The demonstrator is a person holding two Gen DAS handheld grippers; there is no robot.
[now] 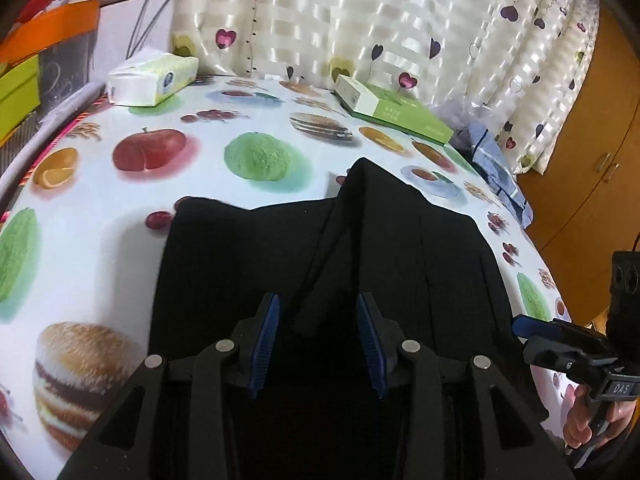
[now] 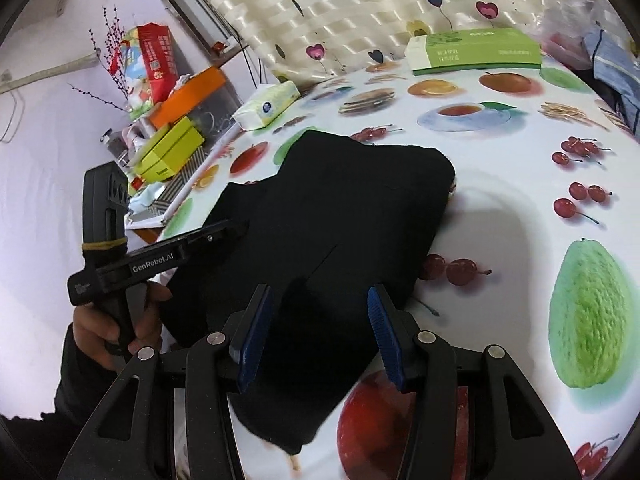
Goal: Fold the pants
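We hold two claws over black pants (image 1: pixel 320 264) that lie on a worktop (image 1: pixel 100 240) covered in a fruit-print cloth. Our left claw (image 1: pixel 318 340) is open, its blue pads (image 1: pixel 266 340) spread with dark fabric between and beneath them; nothing is pinched. Our right claw (image 2: pixel 320 336) is also open, its pads (image 2: pixel 386 340) apart above the near corner of the pants (image 2: pixel 320 220), gripping nothing.

The pants form a compact, roughly rectangular stack in the middle of the worktop, with layers overlapping and a raised ridge of cloth running away from the left claw. We judge they are already folded at least once. Whether either claw touches the fabric, we cannot tell.

Beyond the pants stand a tissue pack (image 1: pixel 152 78) and a flat green box (image 1: pixel 394 110), both near the curtain (image 1: pixel 360 20) at the worktop's far edge. Beside the box lies a crumpled blue garment (image 1: pixel 496 164). Each claw's camera also shows the other claw held in a hand (image 2: pixel 116 320) at the pants' side.

We judge the step in hand is the pause between folds: both claws released, poised at the near edge. The next move likely calls for closing each claw on a near corner, catching all layers, then lifting together and carrying the edge toward the curtain so the stack halves without the ridge bunching.
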